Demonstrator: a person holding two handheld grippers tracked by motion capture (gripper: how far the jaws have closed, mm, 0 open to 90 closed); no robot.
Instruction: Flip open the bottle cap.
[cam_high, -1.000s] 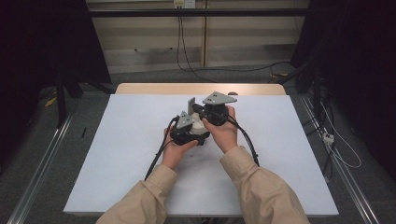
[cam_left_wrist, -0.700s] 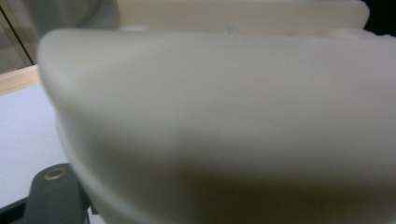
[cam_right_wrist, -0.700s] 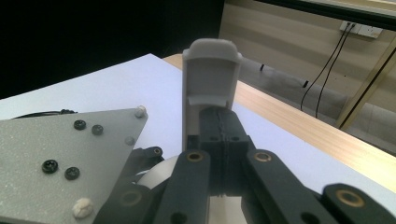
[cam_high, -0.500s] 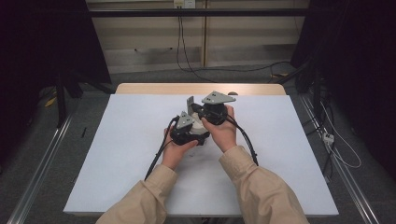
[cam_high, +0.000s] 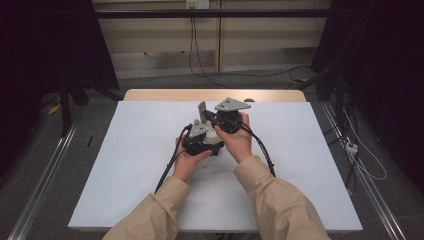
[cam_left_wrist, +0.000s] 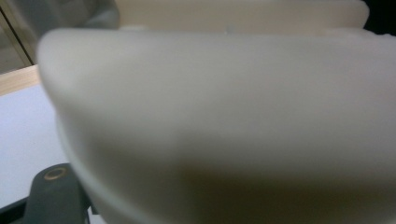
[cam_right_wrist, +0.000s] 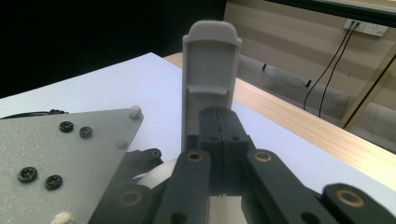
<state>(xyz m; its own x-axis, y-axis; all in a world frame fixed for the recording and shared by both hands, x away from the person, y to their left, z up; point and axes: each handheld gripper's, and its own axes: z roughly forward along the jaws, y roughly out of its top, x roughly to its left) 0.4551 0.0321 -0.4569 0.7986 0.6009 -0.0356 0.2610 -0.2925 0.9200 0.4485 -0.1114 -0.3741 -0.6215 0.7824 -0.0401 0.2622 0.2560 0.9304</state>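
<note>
Nothing has shifted since a second ago: my right gripper (cam_high: 210, 116) pinches the grey flap (cam_right_wrist: 209, 79) upright, jaws shut on it. My left gripper (cam_high: 200, 142) presses against a cream piece (cam_left_wrist: 224, 121) (its grip I cannot tell). Assembly seems midway, above the table (cam_high: 300, 165).

surface: wooden table (cam_high: 150, 95) | cover: white sheet (cam_high: 125, 165) lying flat
</note>
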